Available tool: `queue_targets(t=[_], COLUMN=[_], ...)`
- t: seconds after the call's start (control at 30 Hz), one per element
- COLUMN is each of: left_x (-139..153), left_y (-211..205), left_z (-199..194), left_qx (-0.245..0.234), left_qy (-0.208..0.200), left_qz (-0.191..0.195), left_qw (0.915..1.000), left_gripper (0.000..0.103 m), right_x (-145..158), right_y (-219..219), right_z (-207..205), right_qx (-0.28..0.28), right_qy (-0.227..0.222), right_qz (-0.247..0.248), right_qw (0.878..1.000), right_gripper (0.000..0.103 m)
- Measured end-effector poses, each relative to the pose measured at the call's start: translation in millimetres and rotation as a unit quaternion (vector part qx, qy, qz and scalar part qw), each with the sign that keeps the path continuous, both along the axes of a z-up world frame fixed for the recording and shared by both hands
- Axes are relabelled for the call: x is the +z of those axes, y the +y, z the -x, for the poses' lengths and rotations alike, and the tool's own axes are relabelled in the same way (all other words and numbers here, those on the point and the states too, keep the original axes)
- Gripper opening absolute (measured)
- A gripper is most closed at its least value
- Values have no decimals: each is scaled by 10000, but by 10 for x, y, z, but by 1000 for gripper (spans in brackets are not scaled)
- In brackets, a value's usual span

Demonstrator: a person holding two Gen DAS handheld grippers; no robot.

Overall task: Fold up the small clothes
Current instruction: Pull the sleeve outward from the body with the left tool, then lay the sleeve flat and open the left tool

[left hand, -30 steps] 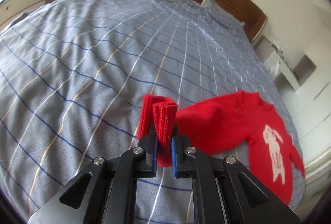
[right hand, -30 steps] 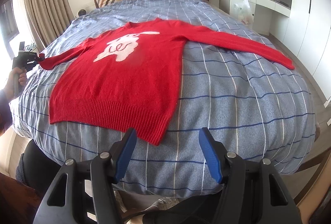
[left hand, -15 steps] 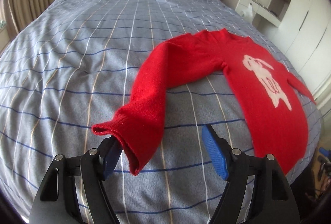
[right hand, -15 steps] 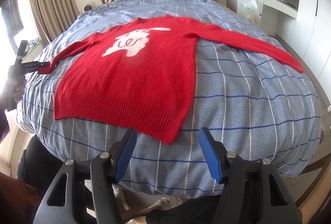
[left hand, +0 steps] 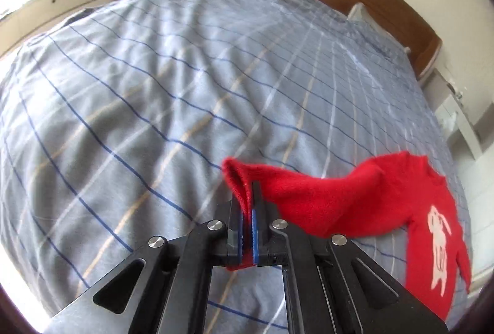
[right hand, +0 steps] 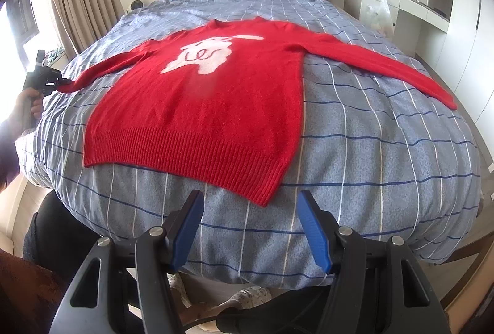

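so the bed (right hand: pixel 355 148) fills both views, its blue checked cover bare apart from the red sweater (right hand: pixel 210 105), which lies face up across the middle with the white rabbit motif toward 12 o'clock and the ribbed hem toward 6 o'clock, just ahead of the right gripper (right hand: pixel 250 229). compared with half a second ago the body of the garment has not shifted; what changed is at its 9 o'clock end.

there the left sleeve (left hand: pixel 324 198) was lying loose on the cover, with the left gripper (left hand: pixel 248 229) spread wide around its cuff. now the blue pads are pressed together on the cuff (left hand: pixel 239 185), red knit pinched between them and a tail showing below the jaws. in the right wrist view the same tool, held in a hand (right hand: pixel 29 102), bites the sleeve tip at the far 9 o'clock edge of the bed. a second ago it held the cuff too, so this reads as a let-go and a fresh bite.

the right gripper has kept its place, its fingers standing well apart with nothing between them, only cover and the hem's corner ahead at 12 o'clock.

judged from this, folding proper has not begun: the sweater is still spread flat, and the new hold on the cuff likely sets up carrying that sleeve inward toward 3 o'clock across the chest.
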State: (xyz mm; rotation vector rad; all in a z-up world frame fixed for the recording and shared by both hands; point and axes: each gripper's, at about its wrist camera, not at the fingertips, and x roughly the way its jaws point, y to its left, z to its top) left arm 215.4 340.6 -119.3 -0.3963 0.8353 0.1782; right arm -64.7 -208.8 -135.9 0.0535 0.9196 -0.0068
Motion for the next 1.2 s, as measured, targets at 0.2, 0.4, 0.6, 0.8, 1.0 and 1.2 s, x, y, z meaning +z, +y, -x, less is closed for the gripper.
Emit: queue_targets(t=[0.2, 0.4, 0.6, 0.8, 1.0, 1.2], left_x=[-156, -444, -480, -211, 84, 182], left_y=[275, 234, 226, 241, -52, -751], left_z=[-256, -377, -313, 72, 711, 1226], left_qx=[739, 779, 761, 884, 613, -122], left_qy=[513, 862, 867, 339, -106, -383], left_qz=[-709, -963, -936, -520, -516, -616], left_qw=[9934, 9886, 9889, 9941, 9967, 9973], left_gripper=[2, 2, 5, 76, 83, 90], right_x=[-3, -3, -43, -64, -120, -164], right_y=[16, 73, 50, 2, -66, -174], right_z=[4, 27, 74, 71, 64, 33], right_qx=[-21, 0, -71, -117, -173, -317], right_qy=[20, 36, 58, -25, -240, -491], right_qz=[42, 83, 36, -64, 52, 138], right_qw=[10000, 10000, 10000, 9999, 9995, 9982], right_gripper=[62, 62, 62, 63, 73, 73])
